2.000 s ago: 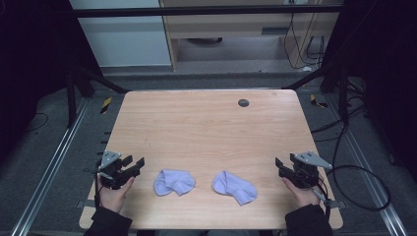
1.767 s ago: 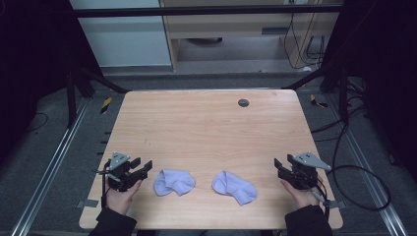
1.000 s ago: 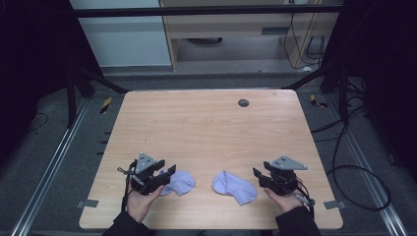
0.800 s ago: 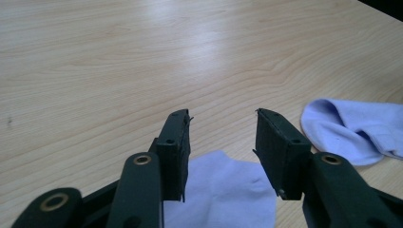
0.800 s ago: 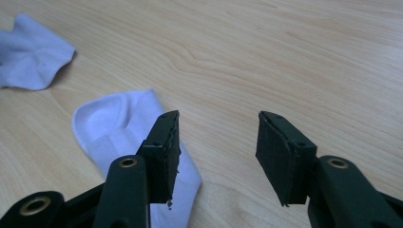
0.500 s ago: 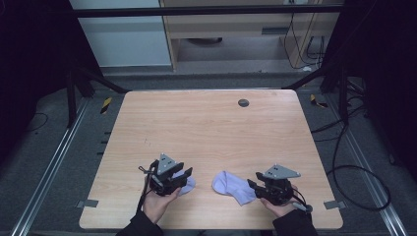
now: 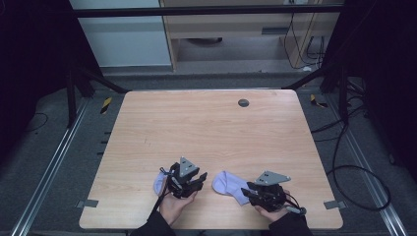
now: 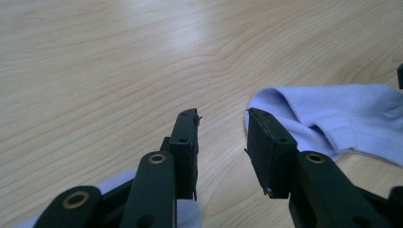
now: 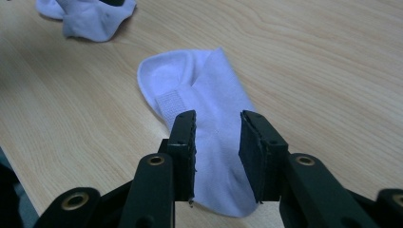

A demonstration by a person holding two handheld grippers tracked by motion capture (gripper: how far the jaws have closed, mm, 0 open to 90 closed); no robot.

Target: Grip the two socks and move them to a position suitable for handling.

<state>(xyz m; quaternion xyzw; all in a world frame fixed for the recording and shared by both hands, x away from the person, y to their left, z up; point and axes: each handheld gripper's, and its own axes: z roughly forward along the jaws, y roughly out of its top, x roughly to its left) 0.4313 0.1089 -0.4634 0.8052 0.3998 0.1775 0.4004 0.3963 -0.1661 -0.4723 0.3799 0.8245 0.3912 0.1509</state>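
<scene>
Two pale lilac socks lie near the front edge of the wooden table (image 7: pixel 206 132). The left sock (image 7: pixel 160 182) is mostly hidden under my left gripper (image 7: pixel 199 178), which is open; a bit of it shows below the jaws (image 8: pixel 116 183). The right sock (image 7: pixel 227 183) lies flat between the two grippers and also reaches in from the right of the left gripper view (image 8: pixel 342 123). My right gripper (image 7: pixel 249 191) is open, its jaws standing over the near end of that sock (image 9: pixel 209 95). The right gripper view shows the left sock (image 9: pixel 90 16) farther off.
A small dark round disc (image 7: pixel 243 103) sits in the tabletop near the far edge. Black frame posts and cables stand around the table on the grey floor. Bare wood stretches across the middle and back.
Both grippers have moved inward from the table's front corners. The left one now covers the left sock and the right one has reached the right sock's end. The socks have not moved.
</scene>
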